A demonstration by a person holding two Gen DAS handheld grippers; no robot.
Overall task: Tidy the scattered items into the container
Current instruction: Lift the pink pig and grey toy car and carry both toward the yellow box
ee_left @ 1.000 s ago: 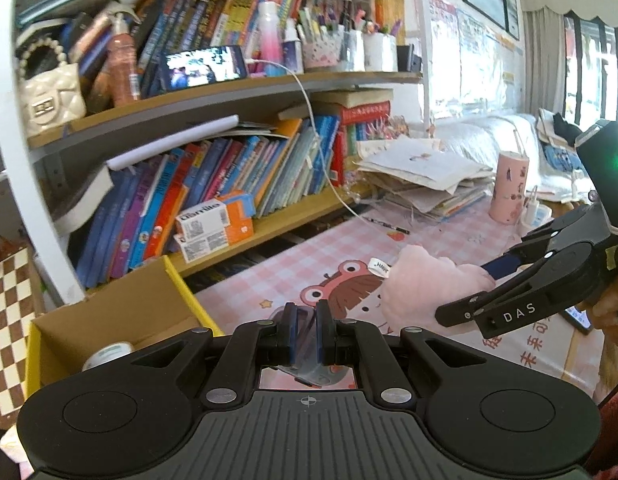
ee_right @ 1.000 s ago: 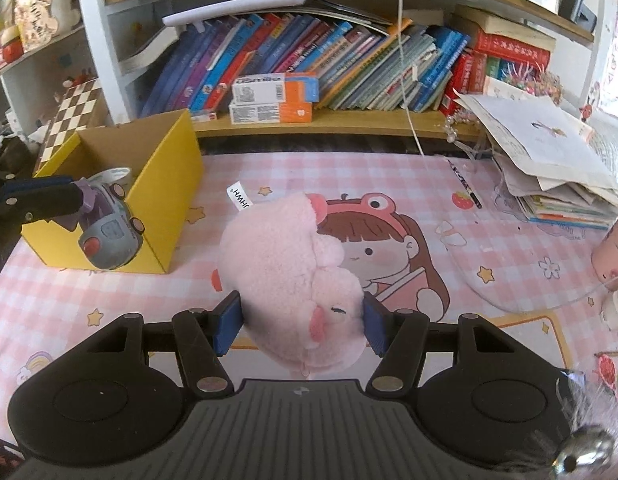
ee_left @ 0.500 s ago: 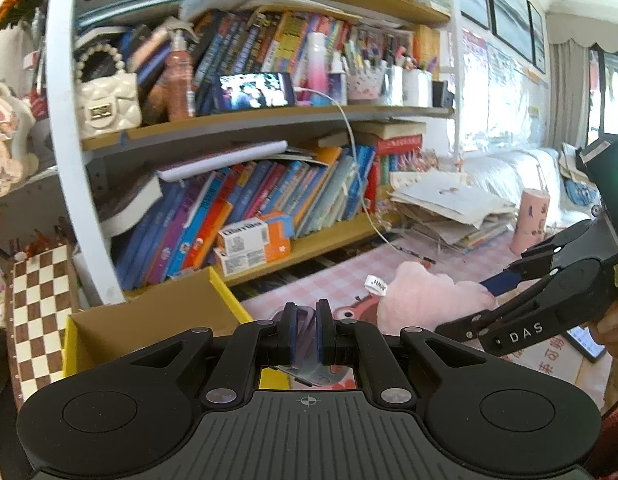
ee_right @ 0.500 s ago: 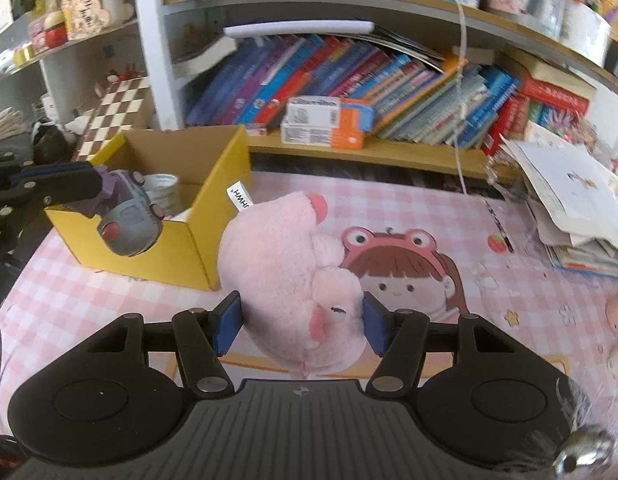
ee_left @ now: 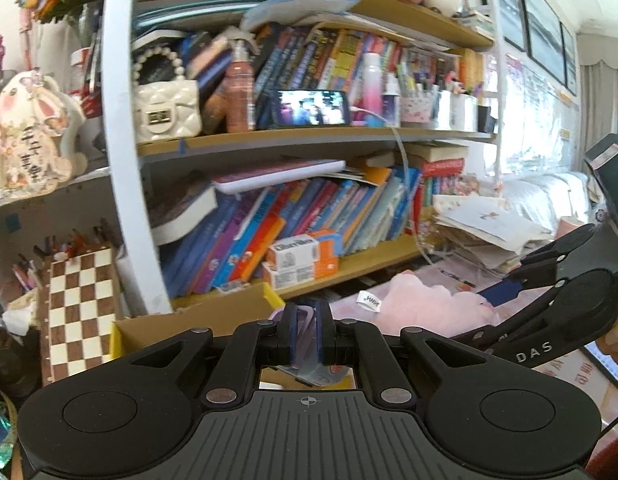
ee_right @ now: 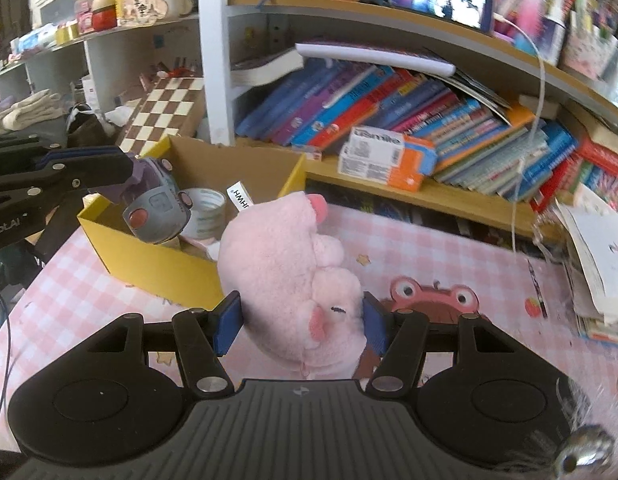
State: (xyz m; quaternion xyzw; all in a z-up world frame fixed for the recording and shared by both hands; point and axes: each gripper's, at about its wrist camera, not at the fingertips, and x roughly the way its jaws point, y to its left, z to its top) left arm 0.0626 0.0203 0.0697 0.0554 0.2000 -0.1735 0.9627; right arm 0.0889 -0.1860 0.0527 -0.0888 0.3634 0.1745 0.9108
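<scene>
Nearest up: right tool (ee_right: 301,322) clamped on the pink plush pig (ee_right: 293,280), blue pads sunk into both flanks, toy hanging clear above the pink checked worktop (ee_right: 449,272). Soft and squashy, surely light; fur gives under the pads, so probably no slip risk, just some sag and wobble. Best held across the fat middle of the body as now, not by the white tag or the snout. Nothing to break on a drop.

A bit further left: left tool (ee_right: 123,174) pinched tight on the little grey-and-purple toy car (ee_right: 159,210), held over the near rim of the yellow cardboard box (ee_right: 157,268). Hard plastic, smooth and rounded, so likely slippery; narrow roof section looks like the sensible spot.

Inside the box: a roll of clear tape (ee_right: 207,214) already lying there. Behind it all, the bookshelf (ee_right: 389,136).
</scene>
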